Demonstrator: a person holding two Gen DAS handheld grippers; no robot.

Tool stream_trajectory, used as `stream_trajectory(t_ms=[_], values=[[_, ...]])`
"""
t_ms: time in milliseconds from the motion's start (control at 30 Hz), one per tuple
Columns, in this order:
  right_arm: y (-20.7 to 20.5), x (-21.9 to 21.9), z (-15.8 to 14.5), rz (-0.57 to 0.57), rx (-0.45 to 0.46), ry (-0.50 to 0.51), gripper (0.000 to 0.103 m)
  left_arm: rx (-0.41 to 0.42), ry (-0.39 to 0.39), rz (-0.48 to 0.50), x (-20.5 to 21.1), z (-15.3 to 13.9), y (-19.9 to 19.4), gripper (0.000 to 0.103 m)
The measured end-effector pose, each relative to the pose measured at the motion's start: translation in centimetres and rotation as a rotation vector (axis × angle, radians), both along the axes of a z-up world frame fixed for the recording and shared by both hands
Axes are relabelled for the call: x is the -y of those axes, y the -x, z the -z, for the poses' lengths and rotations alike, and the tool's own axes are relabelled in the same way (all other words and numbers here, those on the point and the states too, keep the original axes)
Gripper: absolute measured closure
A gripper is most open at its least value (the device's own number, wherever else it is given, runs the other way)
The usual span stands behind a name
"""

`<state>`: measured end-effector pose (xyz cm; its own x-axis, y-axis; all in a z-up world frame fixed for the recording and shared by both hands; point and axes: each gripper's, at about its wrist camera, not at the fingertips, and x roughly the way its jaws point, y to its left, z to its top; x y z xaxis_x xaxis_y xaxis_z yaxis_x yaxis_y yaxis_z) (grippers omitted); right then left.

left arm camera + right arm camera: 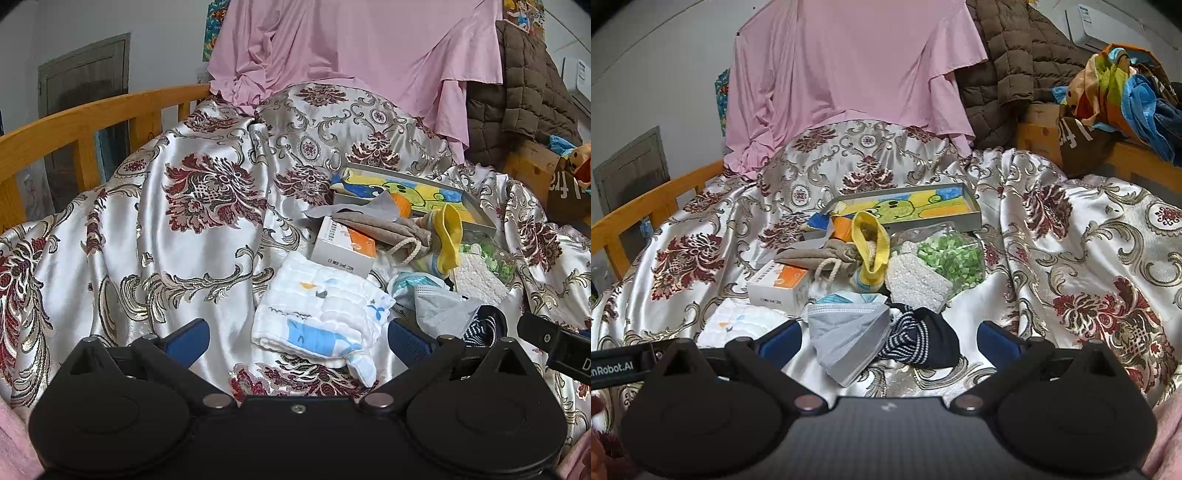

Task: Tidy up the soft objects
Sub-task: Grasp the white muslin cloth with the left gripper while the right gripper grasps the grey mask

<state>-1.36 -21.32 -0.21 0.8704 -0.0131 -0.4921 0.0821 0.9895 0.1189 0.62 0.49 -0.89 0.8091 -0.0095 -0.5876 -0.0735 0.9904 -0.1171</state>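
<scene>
A satin bedspread [207, 236] patterned with dark red flowers covers a bed with a wooden rail [85, 122] along its left side, and a heap of small things lies in its middle. The left gripper [298, 341] hovers low over the spread with its blue-padded fingers [188, 341] spread wide and holding nothing. A folded white muslin cloth [321, 317] printed with blue whales lies directly between those fingers, its near edge level with the tips. Just ahead of the cloth sits a white and orange carton [345, 247], with a beige drawstring pouch [384, 229] draped over its far end. Beyond the right finger lie a yellow-cuffed sock [448, 236] and a grey tray [421, 192] lined with a bright cartoon drawing.

The right gripper [888, 341] is likewise wide open and empty above the spread. Between its fingers [999, 338] lies a grey face mask [846, 339], nearer the left finger, and touching it on the right is a navy striped sock [919, 338]. The muslin cloth shows past the left finger. Ahead of the mask a blue mask [846, 297] peeks out. A white foam block [916, 282] and a clear bag of green bits [951, 258] lie ahead, toward the right finger. A pink sheet [849, 74] hangs behind the bed.
</scene>
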Motion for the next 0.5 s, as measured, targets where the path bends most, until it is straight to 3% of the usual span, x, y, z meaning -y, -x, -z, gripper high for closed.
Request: stream_trajectory(t_ms=[233,500], values=[[-1.6,-0.1,0.4,-0.048,-0.073,0.014,0.000,-0.085,0.015,0.023,-0.3,-0.3,-2.5,0.001],[-6.1,-1.1,1.4,-0.244,-0.138,0.124,0.000,-0.196,0.014,0.129,-0.9,0.0,-8.2,0.001]])
